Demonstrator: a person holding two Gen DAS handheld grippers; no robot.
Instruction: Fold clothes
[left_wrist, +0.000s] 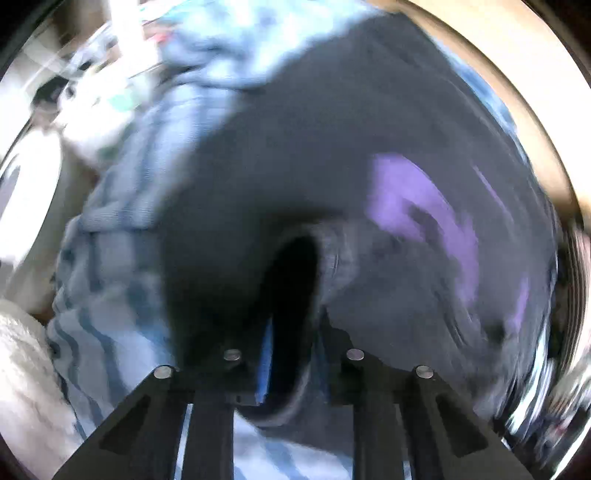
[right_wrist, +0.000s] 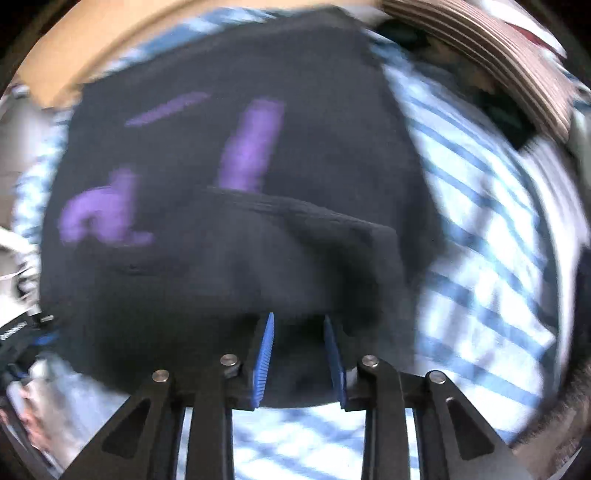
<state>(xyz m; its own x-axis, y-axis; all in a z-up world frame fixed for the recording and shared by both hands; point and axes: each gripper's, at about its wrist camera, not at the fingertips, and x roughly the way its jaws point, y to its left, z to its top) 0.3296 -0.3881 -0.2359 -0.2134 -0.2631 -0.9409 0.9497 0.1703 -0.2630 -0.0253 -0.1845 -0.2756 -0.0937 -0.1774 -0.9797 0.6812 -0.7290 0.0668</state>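
A dark navy garment (left_wrist: 295, 147) with purple print (left_wrist: 417, 206) fills the left wrist view, badly blurred. It drapes over my left gripper (left_wrist: 293, 325). One blue pad (left_wrist: 267, 358) shows; the other finger is hidden under cloth, and a rolled fold runs between them. In the right wrist view the same dark garment (right_wrist: 240, 258) lies with purple lettering (right_wrist: 247, 147) facing up and a folded flap raised at its middle. My right gripper (right_wrist: 298, 321) has both blue pads (right_wrist: 264, 362) pressed into the garment's near hem, with cloth bunched between them.
A blue-and-white striped cloth (right_wrist: 480, 221) lies under the garment and spreads right; it also lies to the left, as the striped cloth (left_wrist: 110, 258). A tan surface (right_wrist: 110, 44) runs along the far edge. A ribbed brown rim (right_wrist: 498, 55) sits top right. A white fluffy item (left_wrist: 22, 369) lies at the left.
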